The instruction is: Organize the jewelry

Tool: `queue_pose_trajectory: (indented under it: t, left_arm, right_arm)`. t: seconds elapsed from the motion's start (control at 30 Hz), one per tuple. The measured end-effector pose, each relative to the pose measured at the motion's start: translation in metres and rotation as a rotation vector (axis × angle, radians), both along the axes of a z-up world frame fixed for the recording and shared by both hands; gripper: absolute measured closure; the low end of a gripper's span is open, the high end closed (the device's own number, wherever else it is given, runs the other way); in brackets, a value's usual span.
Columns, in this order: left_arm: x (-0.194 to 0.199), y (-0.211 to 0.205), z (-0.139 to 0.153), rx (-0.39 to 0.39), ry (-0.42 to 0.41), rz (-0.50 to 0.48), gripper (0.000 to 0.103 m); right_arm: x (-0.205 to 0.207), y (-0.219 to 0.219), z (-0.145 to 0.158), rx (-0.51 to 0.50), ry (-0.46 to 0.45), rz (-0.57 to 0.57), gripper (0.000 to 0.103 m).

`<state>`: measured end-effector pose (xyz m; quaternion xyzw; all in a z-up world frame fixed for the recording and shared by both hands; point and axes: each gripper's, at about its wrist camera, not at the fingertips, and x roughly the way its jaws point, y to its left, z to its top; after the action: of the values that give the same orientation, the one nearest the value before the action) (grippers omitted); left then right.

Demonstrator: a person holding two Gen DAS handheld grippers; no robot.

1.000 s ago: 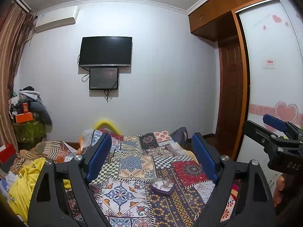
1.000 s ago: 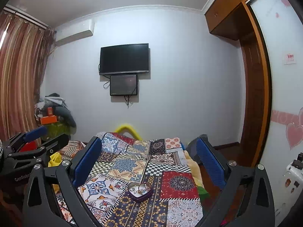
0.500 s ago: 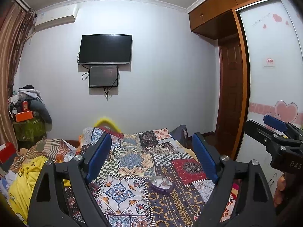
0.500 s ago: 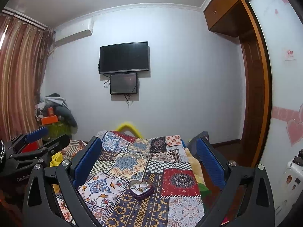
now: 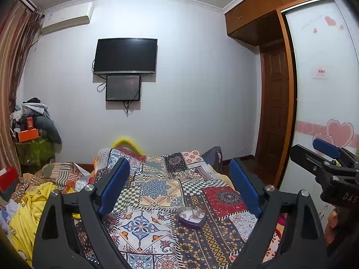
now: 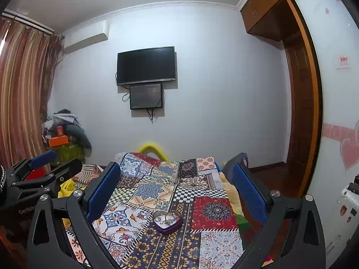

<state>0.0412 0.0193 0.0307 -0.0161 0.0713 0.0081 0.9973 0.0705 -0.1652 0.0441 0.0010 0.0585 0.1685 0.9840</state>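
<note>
Low and centre in both views, a heart-shaped tin [image 5: 192, 215] [image 6: 167, 221] (jewelry tangled inside) sits on the quilt [image 5: 157, 188] [image 6: 202, 231]. Left gripper [image 5: 179, 183] and right gripper [image 6: 177, 186] hang above it, jaws spread wide, empty.

The left tongs [image 6: 43, 164] read "GenRobo", the right tongs [image 5: 326, 154] "DAS".

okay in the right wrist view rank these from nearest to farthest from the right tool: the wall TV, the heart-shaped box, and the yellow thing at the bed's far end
1. Heart-shaped box: on the quilt, just ahead of the open right tool.
2. Yellow thing: at the bed's far end.
3. TV: up on the far wall.
</note>
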Motion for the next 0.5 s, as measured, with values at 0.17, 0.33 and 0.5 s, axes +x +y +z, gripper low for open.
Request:
queue_pose_trajectory:
  t: [0.17, 0.33, 0.5]
  left_arm:
    - [0.0002, 0.0007, -0.0003, -0.005, 0.004, 0.000, 0.012]
    - [0.0014, 0.0004, -0.0010, -0.005, 0.006, 0.000, 0.012]
    - [0.0017, -0.0001, -0.0013, -0.007, 0.008, -0.002, 0.011]
  right_arm:
    - [0.0007, -0.0009, -0.0003, 0.001, 0.004, 0.001, 0.004]
    - [0.0008, -0.0007, -0.0005, 0.001, 0.004, 0.000, 0.004]
    - [0.0006, -0.0015, -0.0003, 0.002, 0.005, 0.002, 0.004]
